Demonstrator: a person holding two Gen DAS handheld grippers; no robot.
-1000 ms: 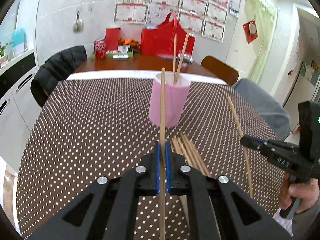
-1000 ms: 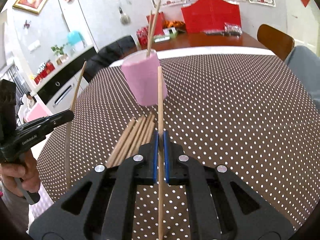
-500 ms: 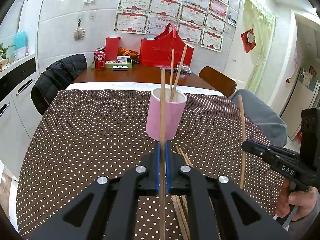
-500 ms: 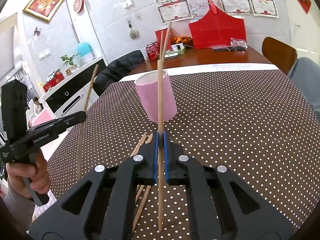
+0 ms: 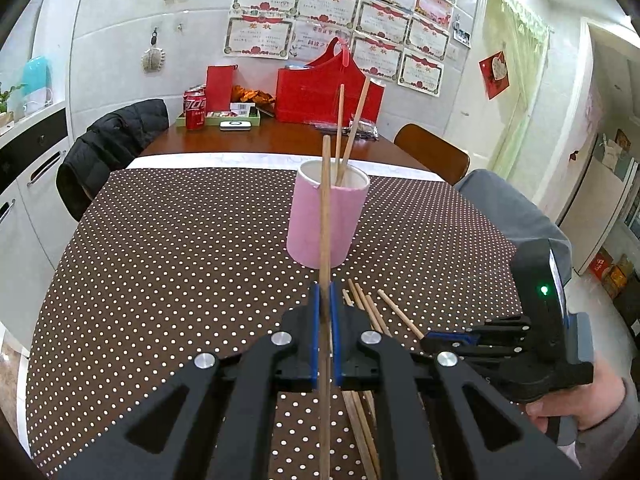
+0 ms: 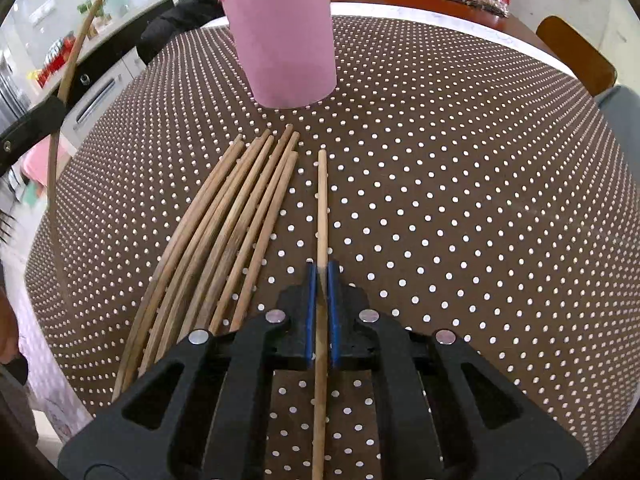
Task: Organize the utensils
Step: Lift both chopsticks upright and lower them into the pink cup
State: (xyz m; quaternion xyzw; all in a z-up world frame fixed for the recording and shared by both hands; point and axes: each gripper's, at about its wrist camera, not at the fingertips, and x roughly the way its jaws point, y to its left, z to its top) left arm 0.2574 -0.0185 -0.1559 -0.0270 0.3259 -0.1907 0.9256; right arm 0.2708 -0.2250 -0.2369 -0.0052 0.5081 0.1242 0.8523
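Observation:
A pink cup (image 5: 326,222) stands on the dotted tablecloth (image 5: 168,264) with two wooden chopsticks (image 5: 347,136) standing in it. My left gripper (image 5: 325,300) is shut on a chopstick (image 5: 325,216), held upright in front of the cup. My right gripper (image 6: 319,276) is shut on another chopstick (image 6: 322,208), held low and near flat over the cloth, pointing at the cup (image 6: 284,36). Several loose chopsticks (image 6: 236,216) lie fanned on the cloth just left of it. The right gripper also shows in the left wrist view (image 5: 444,338), low at the right.
A chair with a black jacket (image 5: 112,148) stands at the far left. A wooden table (image 5: 264,140) beyond holds a red bag (image 5: 328,92), a red can (image 5: 195,112) and a tray. A brown chair (image 5: 434,152) and a grey one (image 5: 508,204) stand at the right.
My right gripper has dropped and tilted its chopstick from upright to nearly flat beside the pile. My left gripper has stayed in front of the cup, still holding its chopstick.

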